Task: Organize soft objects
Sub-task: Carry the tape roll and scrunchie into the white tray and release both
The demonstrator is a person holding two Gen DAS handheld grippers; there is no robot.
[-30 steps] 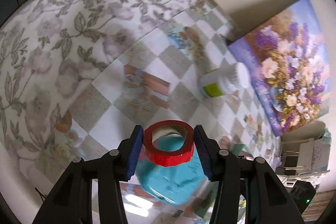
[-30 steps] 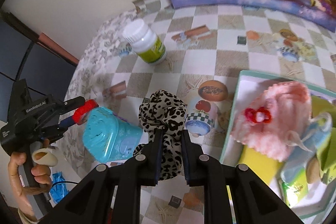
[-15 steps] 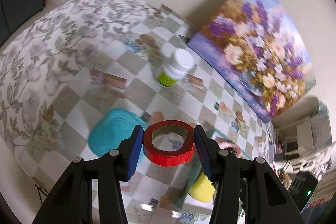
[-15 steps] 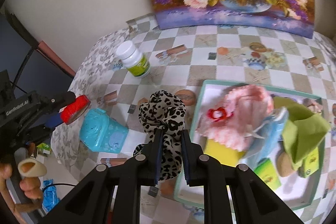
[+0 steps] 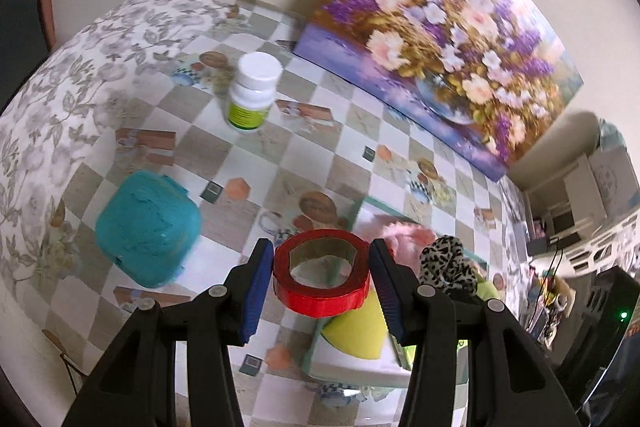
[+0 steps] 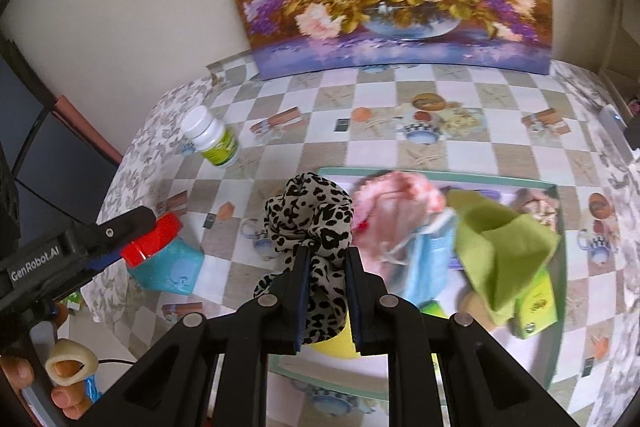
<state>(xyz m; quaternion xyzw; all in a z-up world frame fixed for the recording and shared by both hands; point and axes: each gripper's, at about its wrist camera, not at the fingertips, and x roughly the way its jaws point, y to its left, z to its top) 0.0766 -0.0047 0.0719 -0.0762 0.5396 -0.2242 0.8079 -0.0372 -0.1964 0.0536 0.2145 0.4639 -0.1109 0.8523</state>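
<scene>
Hovering above the tray's [image 6: 558,227] near edge, the right gripper [image 6: 325,291] pinched a leopard-print scrunchie [image 6: 310,211], not yet dropped among the pink knit [image 6: 394,203] and green cloth [image 6: 504,247] already gathered there; the left gripper [image 5: 322,277] clamped a red tape roll [image 5: 322,277] over the tabletop [image 5: 256,155].

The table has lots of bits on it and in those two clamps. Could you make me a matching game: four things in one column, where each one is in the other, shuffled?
Things:
1. red tape roll
2. leopard scrunchie
3. white bottle
4. pink knit piece

Places:
A. lying in the tray
B. standing on the checked tablecloth
C. held in the right gripper
D. held in the left gripper

Pairs: 1-D, 2-C, 3-B, 4-A
</scene>
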